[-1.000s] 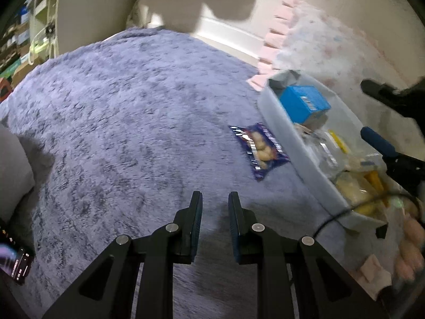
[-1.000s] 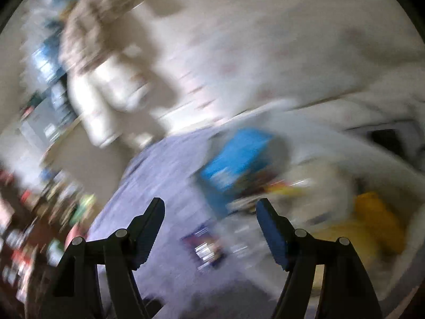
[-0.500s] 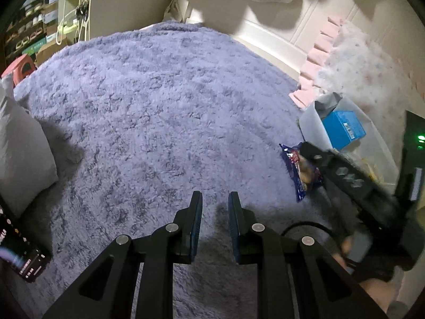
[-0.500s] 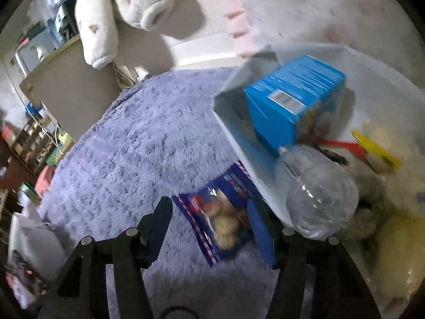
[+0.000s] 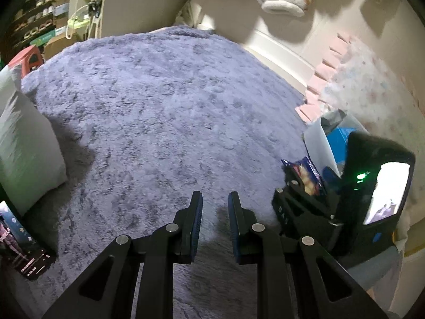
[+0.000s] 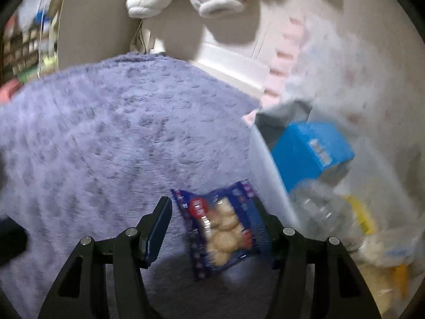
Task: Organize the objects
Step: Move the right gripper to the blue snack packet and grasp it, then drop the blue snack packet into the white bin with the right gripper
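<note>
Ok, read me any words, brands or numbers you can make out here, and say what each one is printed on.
None can be read.
Snack packet: red and white logo, too blurred.
Blue box in the white bin: white label patch, blurred.
Phone on the purple rug: small lines of screen text, too small.
Right gripper body, seen from the left wrist: faint marking, illegible.

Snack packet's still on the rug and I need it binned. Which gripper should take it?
Right. The right gripper is open with the packet between its fingers, next to the bin. The left gripper points at bare rug, with the packet off to its right.
</note>
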The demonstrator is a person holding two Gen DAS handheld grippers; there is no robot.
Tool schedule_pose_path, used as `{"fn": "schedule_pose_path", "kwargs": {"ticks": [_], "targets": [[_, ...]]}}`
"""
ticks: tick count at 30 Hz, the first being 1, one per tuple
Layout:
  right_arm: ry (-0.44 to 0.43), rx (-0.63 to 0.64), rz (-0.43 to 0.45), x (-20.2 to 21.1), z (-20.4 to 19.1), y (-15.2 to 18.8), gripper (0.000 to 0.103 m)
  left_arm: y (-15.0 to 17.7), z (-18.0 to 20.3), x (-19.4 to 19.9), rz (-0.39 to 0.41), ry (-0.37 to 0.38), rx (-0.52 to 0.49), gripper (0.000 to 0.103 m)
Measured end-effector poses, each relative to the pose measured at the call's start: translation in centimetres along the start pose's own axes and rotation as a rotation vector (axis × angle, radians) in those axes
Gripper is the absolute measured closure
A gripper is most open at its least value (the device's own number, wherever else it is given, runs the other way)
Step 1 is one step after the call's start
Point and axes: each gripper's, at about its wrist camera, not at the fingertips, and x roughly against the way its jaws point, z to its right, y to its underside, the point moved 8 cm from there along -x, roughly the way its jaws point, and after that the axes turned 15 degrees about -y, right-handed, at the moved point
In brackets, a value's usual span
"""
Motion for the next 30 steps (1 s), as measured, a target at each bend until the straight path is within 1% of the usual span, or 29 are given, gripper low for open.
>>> {"fn": "schedule_pose_path", "kwargs": {"ticks": [1,3,4,5,6,7,8,10,11,13,14,17,20,23,25,27,28,29,30], "targets": [[0.022,-0.003,-0.013,-0.3,0.4,0.2,0.045,0.0,-0.1,0.0,-0.001,0.001,0.006,0.085],[-0.003,-0.076,-0.080,-2.0,1.7,1.1,0.043,0.0,-0.2,-0.1,-0.007,0.005,0.012,0.085],[-0.001,-0.071,-0.077,-2.3,2.1,1.1,0.044,0.0,-0.2,-0.1,-0.009,0.007,0.011,0.085],[0.054,-0.028,-0.072,-2.3,2.3,1.0,0.043,0.0,-0.2,-0.1,-0.010,0.007,0.008,0.085],[0.084,-0.003,-0.094,-2.5,2.3,1.2,0.046,0.0,-0.1,-0.1,-0.008,0.007,0.003,0.085],[0.101,0.012,-0.107,-2.7,2.3,1.4,0.053,0.0,-0.1,-0.1,-0.007,0.007,0.000,0.085],[0.091,0.002,-0.095,-2.5,2.5,1.5,0.062,-0.1,-0.1,0.0,-0.005,0.007,-0.002,0.085],[0.066,-0.030,-0.089,-2.1,3.1,1.5,0.068,-0.1,-0.1,0.0,-0.002,0.007,-0.002,0.085],[0.036,-0.055,-0.080,-1.8,3.4,1.3,0.071,-0.1,-0.2,0.0,-0.001,0.009,-0.001,0.085],[-0.054,-0.112,-0.058,-1.0,3.8,1.1,0.072,-0.2,-0.2,0.0,0.000,0.010,-0.001,0.085],[-0.143,-0.167,-0.030,-0.4,3.8,0.8,0.072,-0.2,-0.2,0.0,0.000,0.010,-0.001,0.085],[-0.323,-0.310,0.022,1.2,4.7,-0.1,0.072,-0.2,-0.2,0.0,0.002,0.011,-0.007,0.085],[-0.450,-0.401,0.078,3.6,5.4,-0.7,0.072,-0.3,0.4,0.3,0.017,0.026,-0.023,0.085],[-0.547,-0.479,0.136,6.1,6.1,-1.2,0.072,-0.2,1.9,0.8,0.038,0.076,-0.055,0.085],[-0.567,-0.519,0.185,7.8,6.8,-1.8,0.072,0.1,3.6,1.2,0.047,0.130,-0.088,0.085],[-0.511,-0.545,0.290,10.8,9.0,-2.5,0.072,0.4,5.5,1.9,0.073,0.170,-0.143,0.085],[-0.469,-0.566,0.345,12.2,10.4,-2.8,0.071,0.5,6.3,2.2,0.093,0.173,-0.175,0.085],[-0.421,-0.623,0.417,13.7,12.6,-2.9,0.065,0.6,7.1,2.6,0.119,0.167,-0.212,0.085],[-0.399,-0.671,0.454,14.2,14.1,-2.8,0.061,0.9,8.0,3.0,0.152,0.155,-0.260,0.085]]}}
